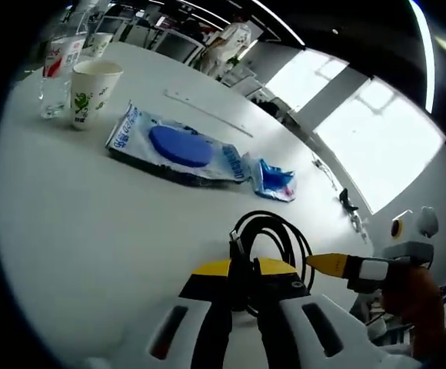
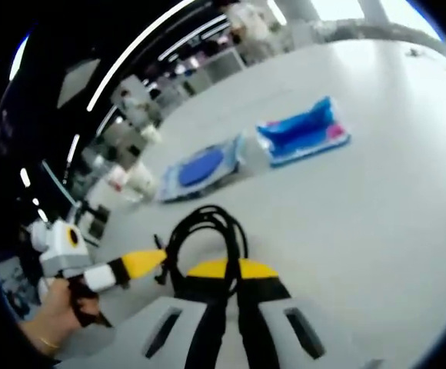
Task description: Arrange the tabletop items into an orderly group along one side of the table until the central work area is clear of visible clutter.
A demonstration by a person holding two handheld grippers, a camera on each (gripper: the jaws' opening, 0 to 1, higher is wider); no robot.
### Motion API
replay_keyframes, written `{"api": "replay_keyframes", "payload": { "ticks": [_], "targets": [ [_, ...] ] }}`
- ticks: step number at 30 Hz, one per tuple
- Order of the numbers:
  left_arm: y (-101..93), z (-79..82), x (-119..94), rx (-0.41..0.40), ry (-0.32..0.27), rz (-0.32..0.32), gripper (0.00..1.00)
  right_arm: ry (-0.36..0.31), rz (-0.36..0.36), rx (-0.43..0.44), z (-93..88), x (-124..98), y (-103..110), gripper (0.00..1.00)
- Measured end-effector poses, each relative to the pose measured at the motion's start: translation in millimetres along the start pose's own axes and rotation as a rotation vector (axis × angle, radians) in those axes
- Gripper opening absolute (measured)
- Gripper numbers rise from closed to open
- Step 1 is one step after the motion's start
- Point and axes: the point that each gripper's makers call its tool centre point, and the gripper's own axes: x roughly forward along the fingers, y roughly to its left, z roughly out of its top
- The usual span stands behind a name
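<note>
Both left tongs (image 1: 242,265) and right tongs (image 2: 224,265) are clamped together on the looped black cable (image 1: 273,234) low on the white counter (image 1: 92,231), a white paper cup (image 1: 92,92) standing far off beside a clear plastic bottle (image 1: 58,73), contents unseen.

One coiled black cable (image 1: 273,238), two blue packets (image 1: 178,146) (image 1: 275,178), one paper cup (image 1: 92,92), one clear bottle (image 1: 56,73).

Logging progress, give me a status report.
Both grippers, left gripper and right gripper, shut on the black cable. Blue packet, paper cup ahead on table. Nothing blocking.
</note>
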Motion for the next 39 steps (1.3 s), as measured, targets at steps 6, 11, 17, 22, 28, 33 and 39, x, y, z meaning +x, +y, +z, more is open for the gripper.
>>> {"api": "replay_keyframes", "payload": {
  "ticks": [6, 11, 17, 22, 28, 33, 39],
  "targets": [
    [-9.8, 1.5, 10, 0.007, 0.016, -0.018, 0.09, 0.005, -0.011, 0.010, 7.5, -4, -12, 0.00],
    [-15.7, 5.9, 19, 0.008, 0.023, -0.031, 0.09, 0.005, -0.018, 0.000, 18.8, -5, -16, 0.00],
    [-19.5, 14.5, 30, 0.020, 0.020, -0.036, 0.09, 0.008, -0.028, -0.020, 31.5, -3, -20, 0.00],
    [-20.3, 18.4, 38, 0.017, 0.025, -0.038, 0.09, 0.011, -0.036, -0.028, 39.6, 0, -25, 0.00],
    [-22.1, 22.0, 46, 0.005, 0.030, -0.038, 0.09, 0.014, -0.038, -0.027, 46.6, 4, -30, 0.00],
    [-20.8, 24.0, 53, 0.000, 0.036, -0.033, 0.09, 0.019, -0.042, -0.022, 50.3, 9, -35, 0.00],
    [-17.1, 24.9, 60, 0.039, 0.042, -0.010, 0.09, 0.033, -0.047, -0.019, 51.4, 18, -40, 0.00]
  ]
}}
